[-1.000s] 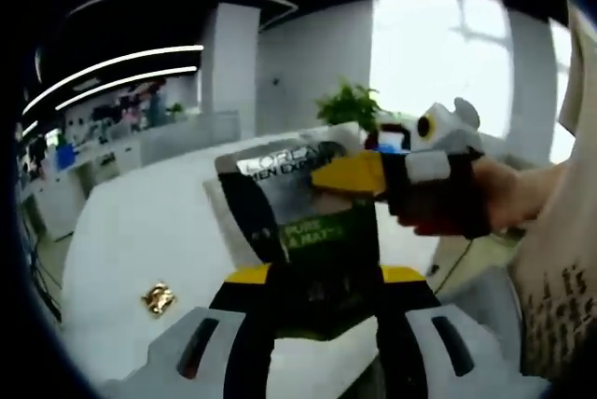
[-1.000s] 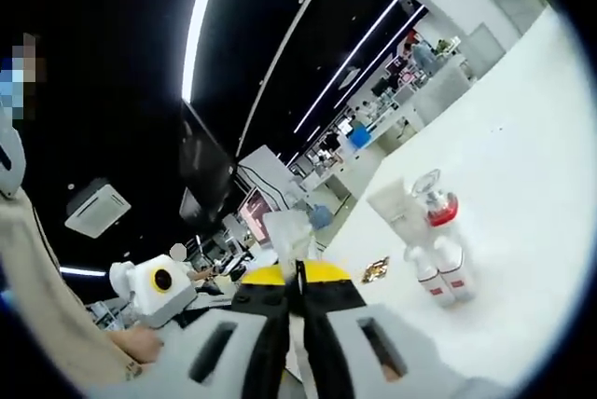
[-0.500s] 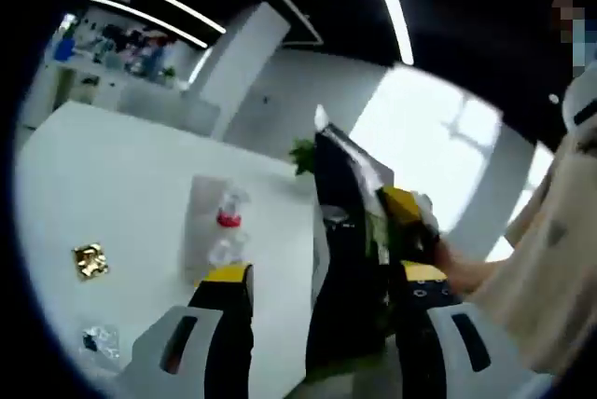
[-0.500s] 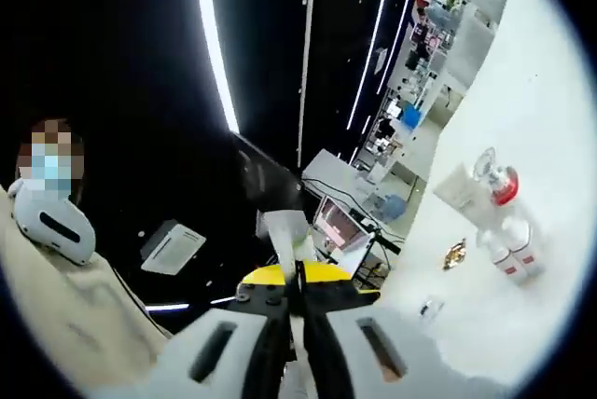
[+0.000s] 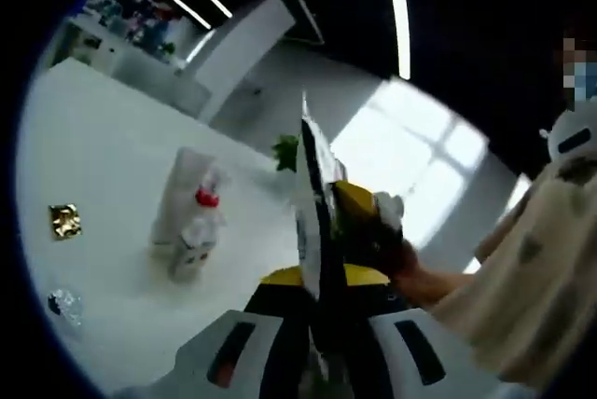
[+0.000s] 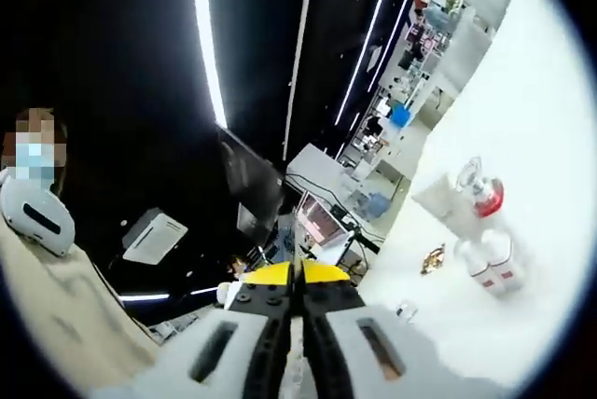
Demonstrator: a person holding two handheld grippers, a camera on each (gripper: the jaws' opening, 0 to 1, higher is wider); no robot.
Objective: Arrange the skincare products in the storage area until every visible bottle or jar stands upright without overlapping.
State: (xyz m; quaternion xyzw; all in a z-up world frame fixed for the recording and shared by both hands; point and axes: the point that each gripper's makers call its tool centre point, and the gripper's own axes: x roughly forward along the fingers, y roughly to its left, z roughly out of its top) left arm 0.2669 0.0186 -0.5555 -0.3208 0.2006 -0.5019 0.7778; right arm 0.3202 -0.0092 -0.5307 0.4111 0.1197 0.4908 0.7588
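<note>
Left gripper view is showing the left gripper (image 5: 317, 292) closing its jaws on the lower end of a flat dark sachet with green print (image 5: 313, 222), seen edge-on, while the right gripper (image 5: 359, 222) is pinching its upper part, both holding it above the white bench (image 5: 103, 185). A cluster of white bottles with a red-collared pump (image 5: 191, 222) is standing near the bench's far edge. If the two grippers are pulling apart, the thin sachet is risking tearing or slipping; lowered carelessly, it could be toppling those bottles.

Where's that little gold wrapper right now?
In the left gripper view, the gold wrapper lies on the white table at the left, apart from the cluster of bottles to its right.
</note>
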